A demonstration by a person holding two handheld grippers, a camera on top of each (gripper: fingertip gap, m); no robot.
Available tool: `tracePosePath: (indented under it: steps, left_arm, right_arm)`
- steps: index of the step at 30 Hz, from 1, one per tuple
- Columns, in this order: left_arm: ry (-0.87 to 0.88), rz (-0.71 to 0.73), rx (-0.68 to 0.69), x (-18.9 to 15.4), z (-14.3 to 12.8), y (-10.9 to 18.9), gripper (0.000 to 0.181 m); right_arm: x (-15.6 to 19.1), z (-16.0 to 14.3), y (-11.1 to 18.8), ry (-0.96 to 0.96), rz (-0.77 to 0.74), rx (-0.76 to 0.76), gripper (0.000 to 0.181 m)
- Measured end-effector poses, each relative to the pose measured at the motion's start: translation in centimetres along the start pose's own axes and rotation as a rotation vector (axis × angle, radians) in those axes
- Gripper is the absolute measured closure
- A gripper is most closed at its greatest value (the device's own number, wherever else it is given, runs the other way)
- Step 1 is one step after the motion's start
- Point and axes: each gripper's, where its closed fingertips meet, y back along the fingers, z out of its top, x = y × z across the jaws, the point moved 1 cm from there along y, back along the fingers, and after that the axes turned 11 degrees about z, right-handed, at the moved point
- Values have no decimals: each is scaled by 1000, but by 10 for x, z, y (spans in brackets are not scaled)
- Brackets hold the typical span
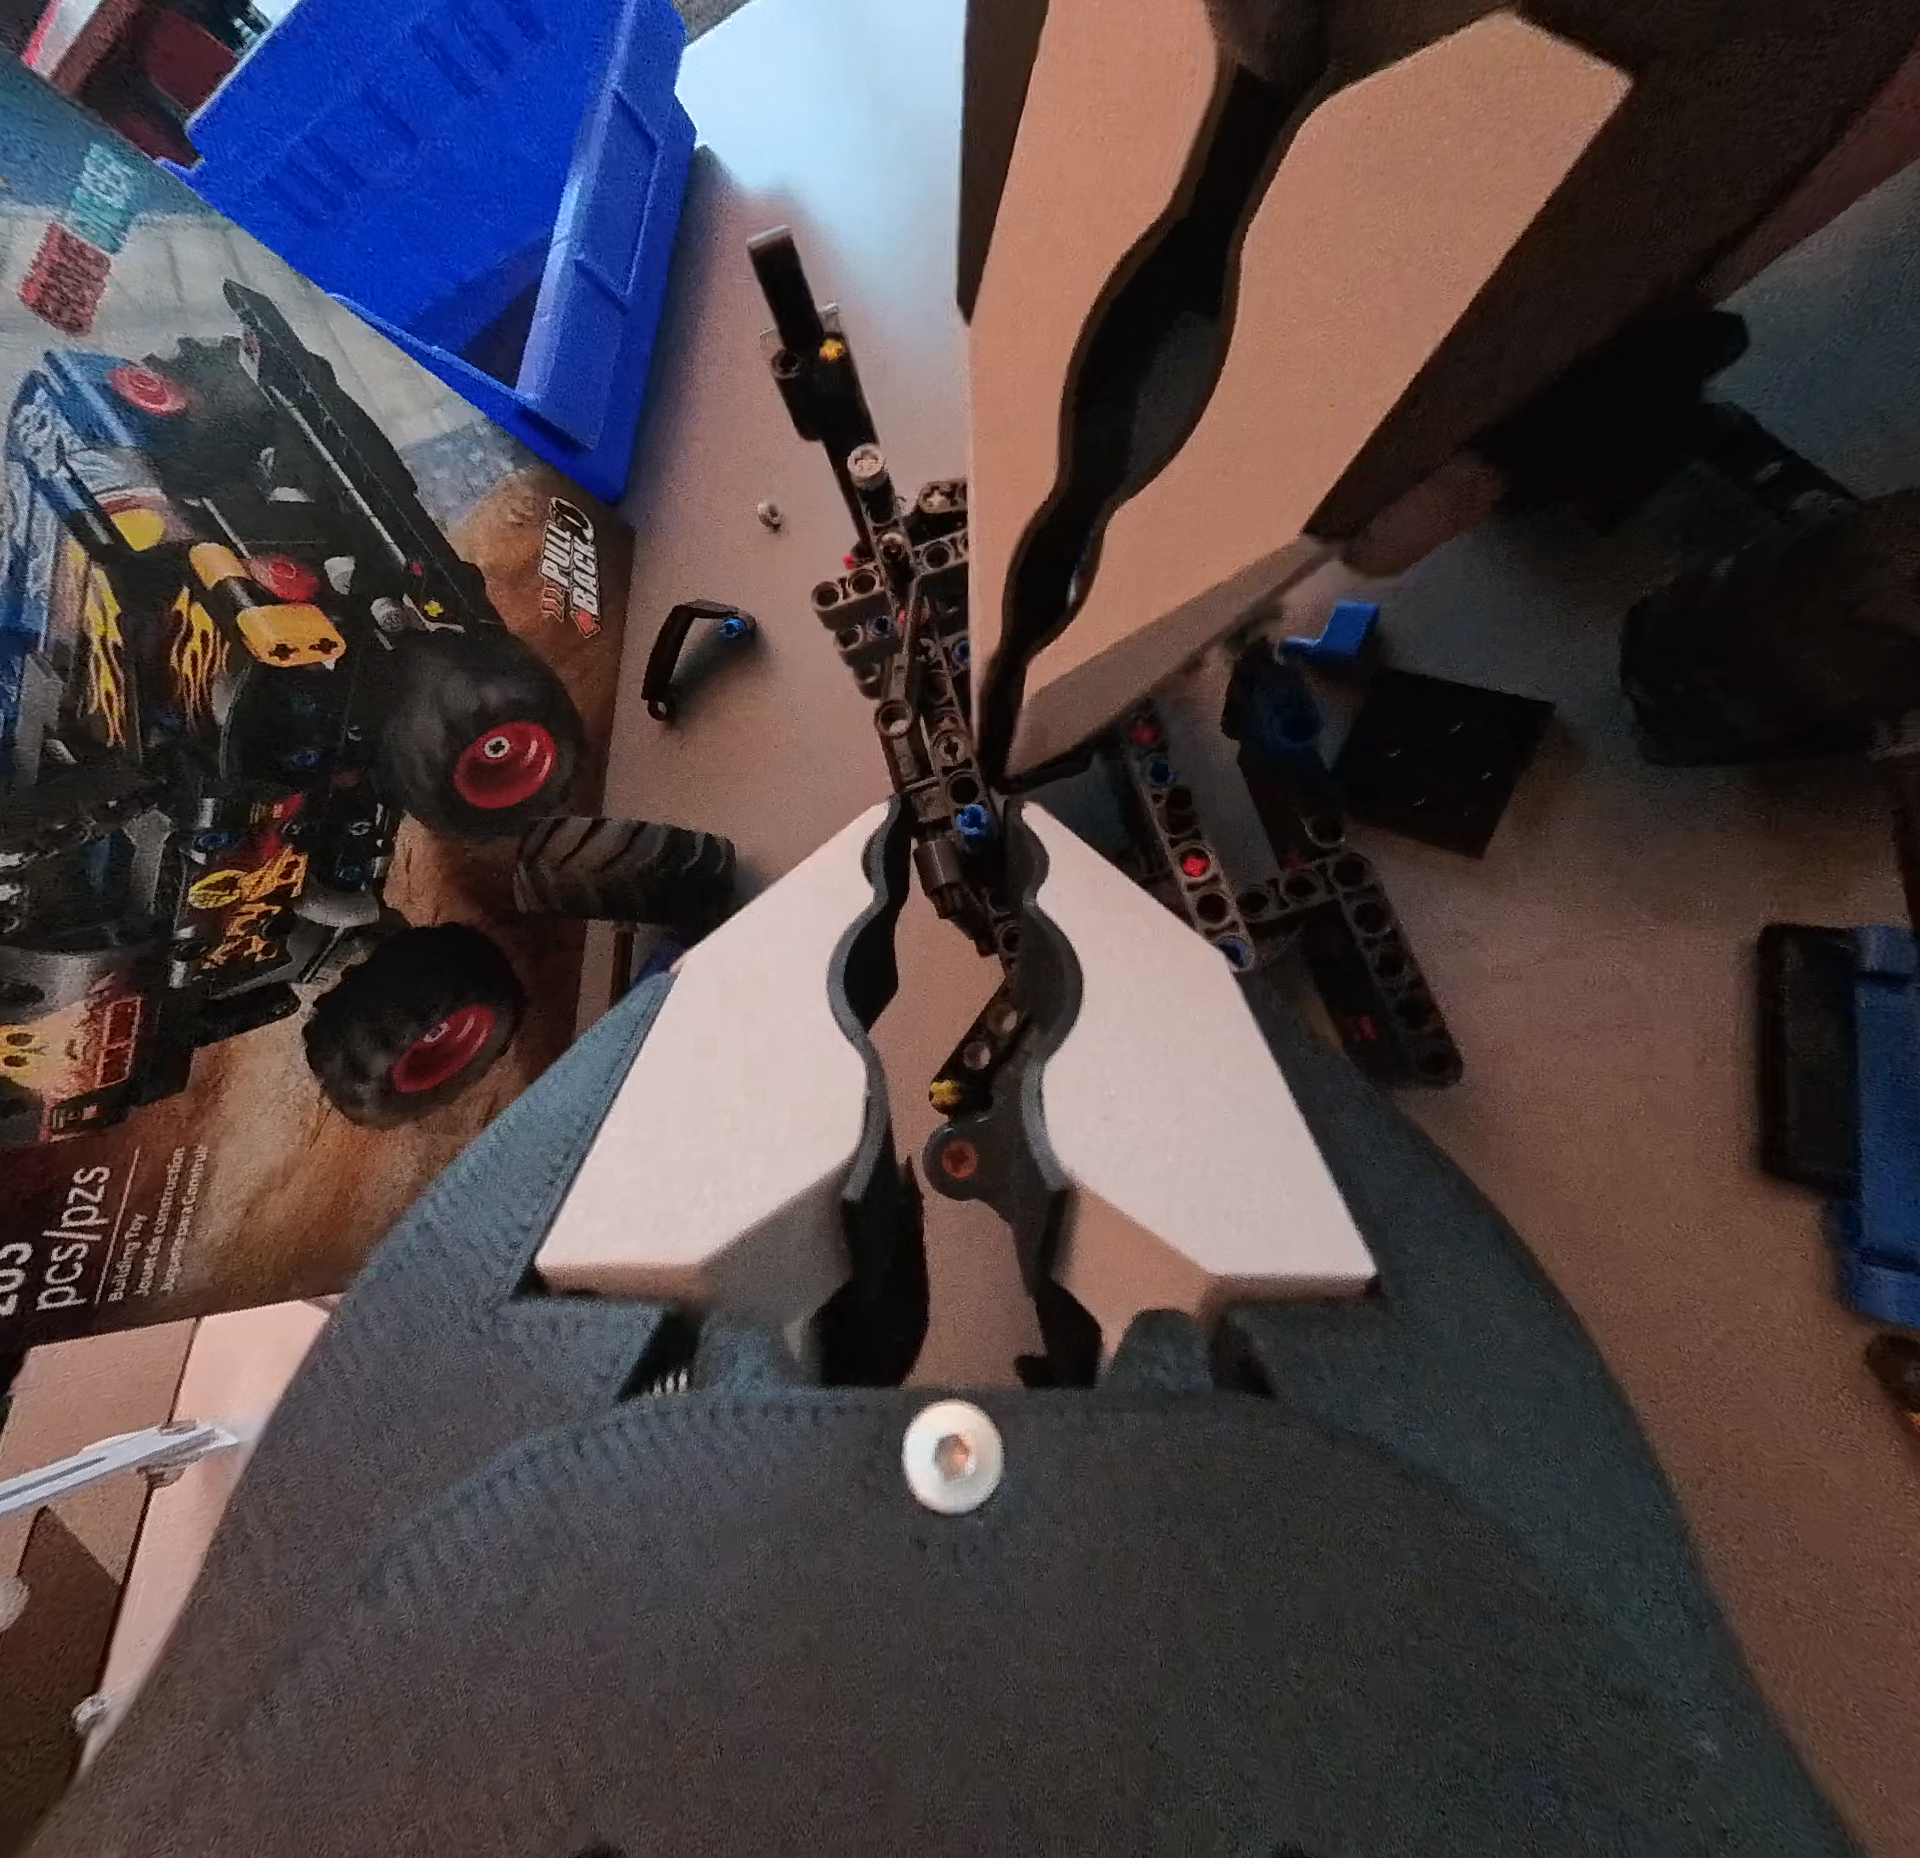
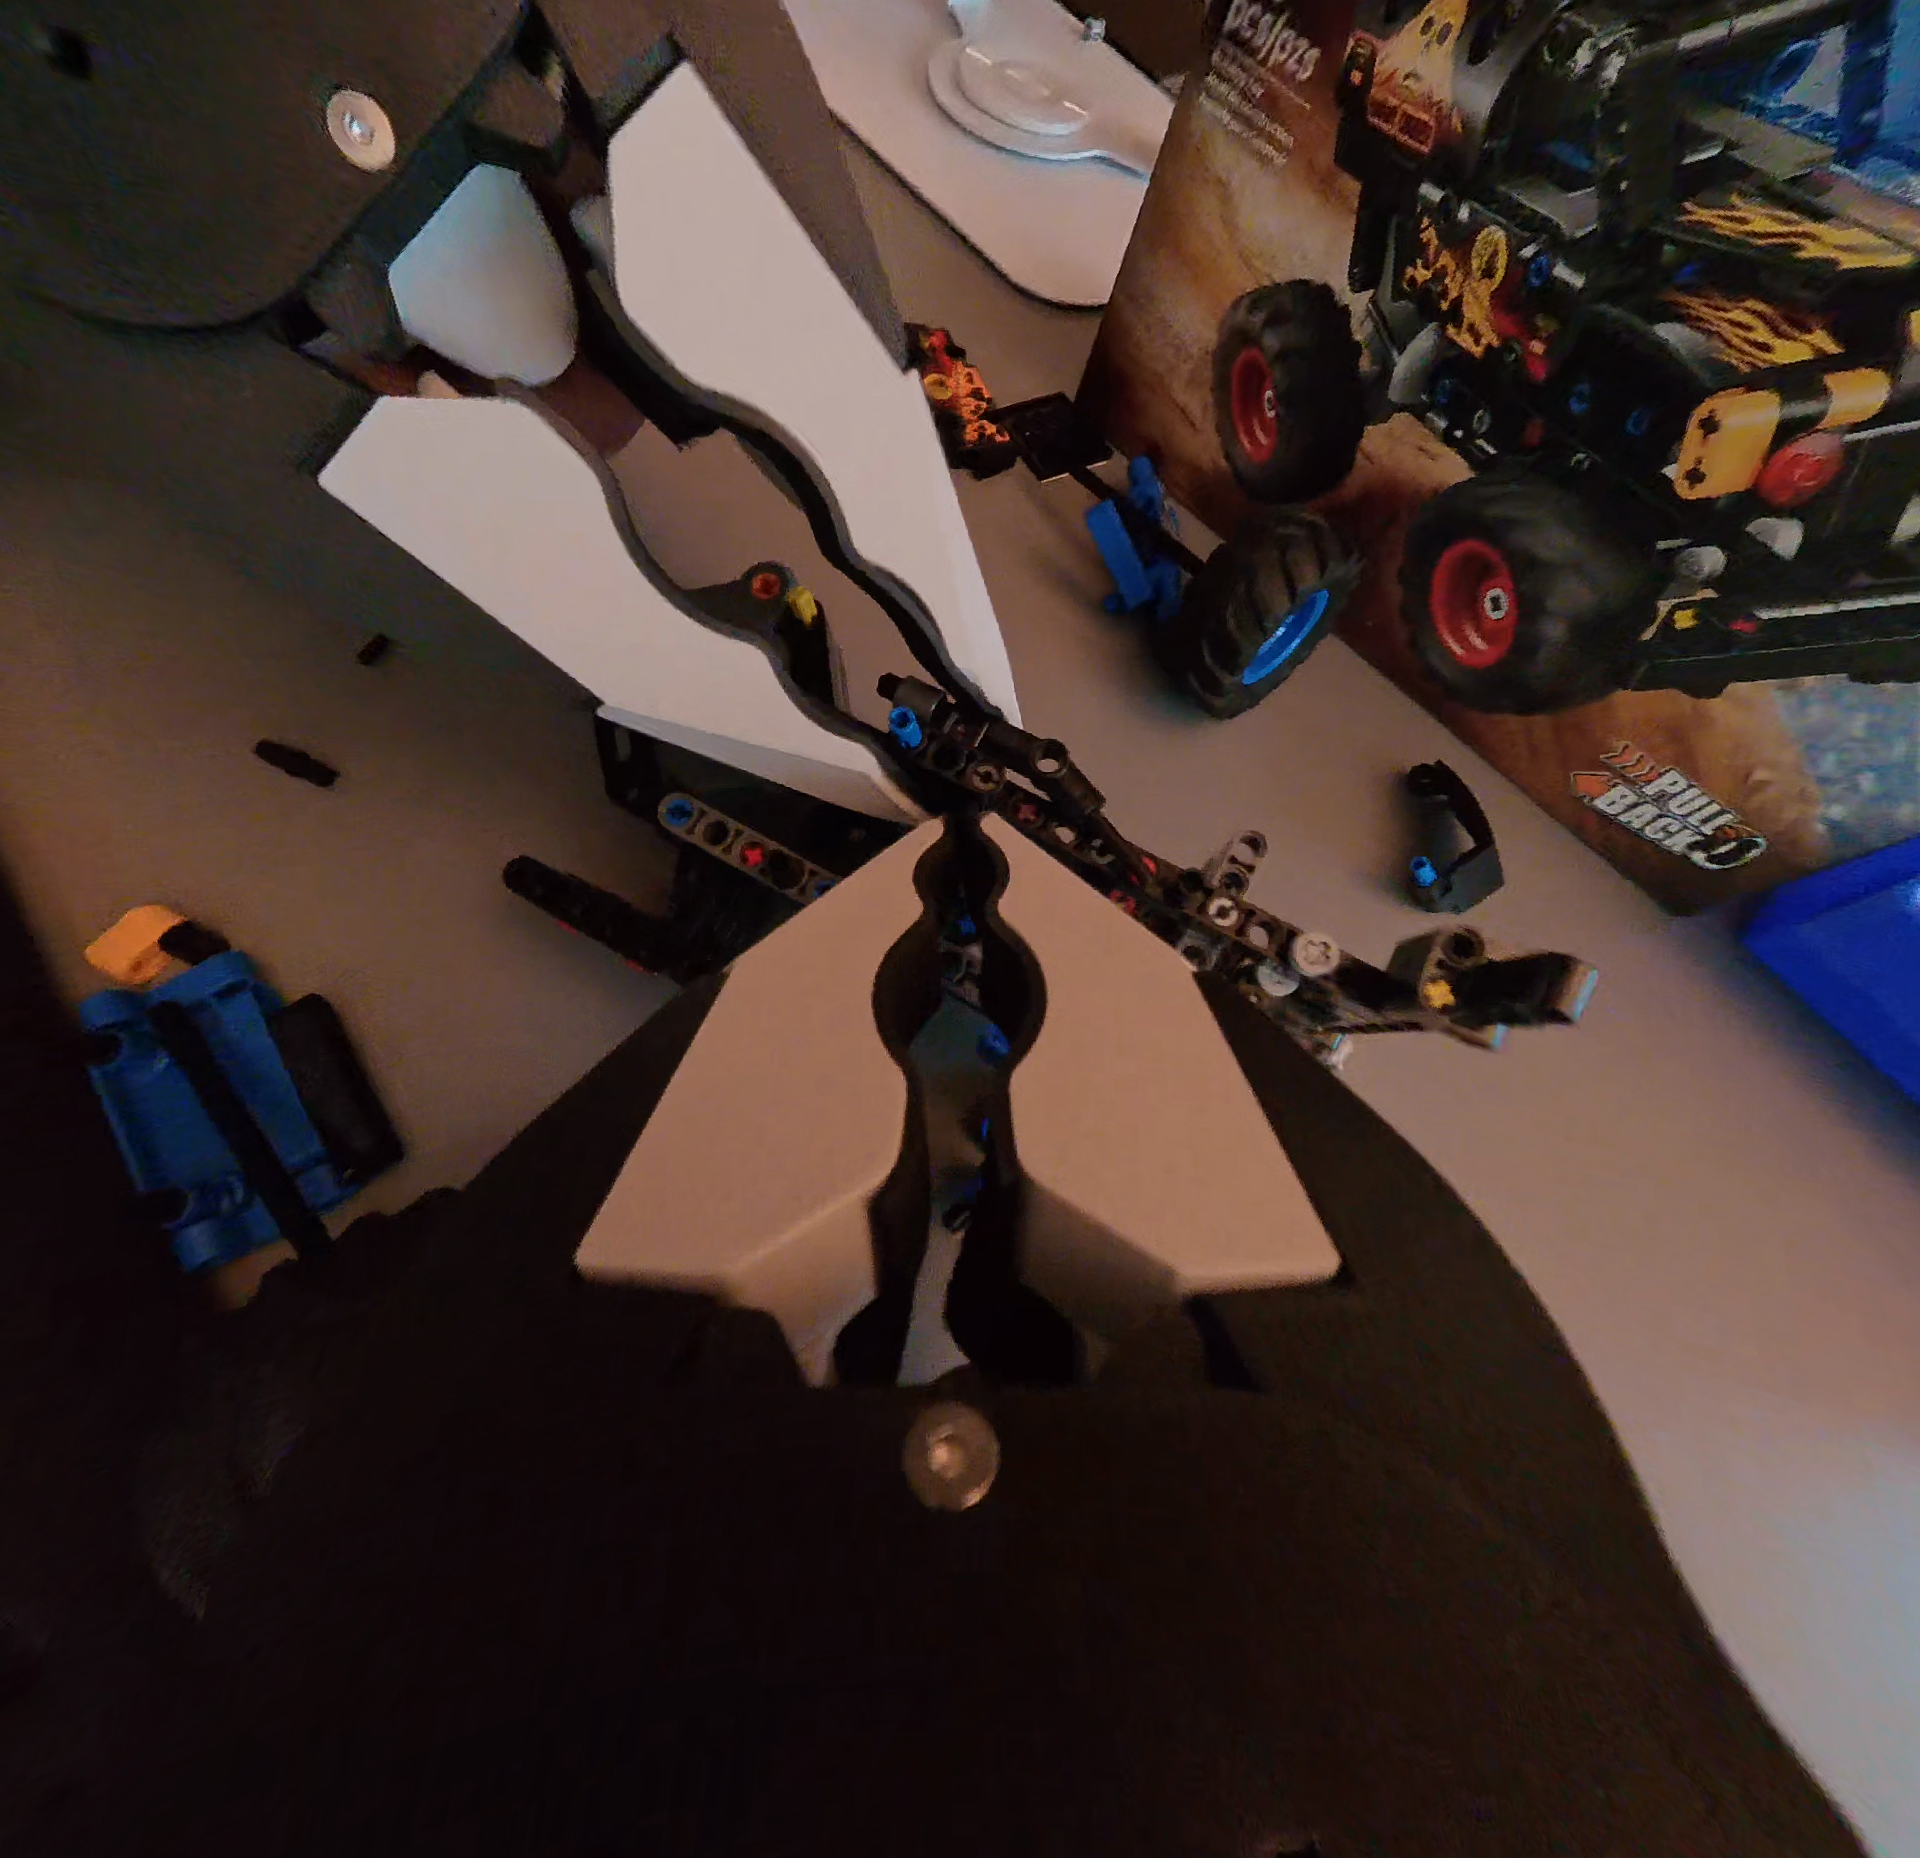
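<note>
- The left gripper (image 1: 951, 821) has its jaws clamped on the near end of a long black beam assembly (image 1: 914, 603).
- The assembly's long axis runs straight away from the left jaws toward the far bench (image 1: 1558, 1133).
- The right gripper (image 2: 961, 832) meets it tip to tip from the far right, jaws pinched on the same end; both are equally near.
- Counted: one assembly, one loose tyre (image 1: 623, 868), one toy box (image 1: 260, 717), one blue bin (image 1: 468, 177).
</note>
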Motion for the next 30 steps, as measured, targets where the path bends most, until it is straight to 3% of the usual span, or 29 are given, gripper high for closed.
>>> tracePosePath:
  steps: [3, 7, 12, 21, 30]
  left_arm:
    - [18, -15, -1, 1, -1, 1, 165]
    - [14, -20, 3, -1, -1, 1, 164]
    - [12, -13, 2, 0, 2, -2, 164]
    - [38, 8, 24, 5, -2, -2, 166]
    - [14, 53, 32, 5, -1, -3, 167]
  right_arm:
    - [-12, 3, 17, -73, -33, -78, 181]
    - [-15, -10, 10, -101, -46, 6, 176]
    - [-9, -8, 8, -154, 26, -30, 175]
    - [-5, -4, 6, -123, -2, -1, 161]
    - [-6, -5, 1, -195, 6, 23, 164]
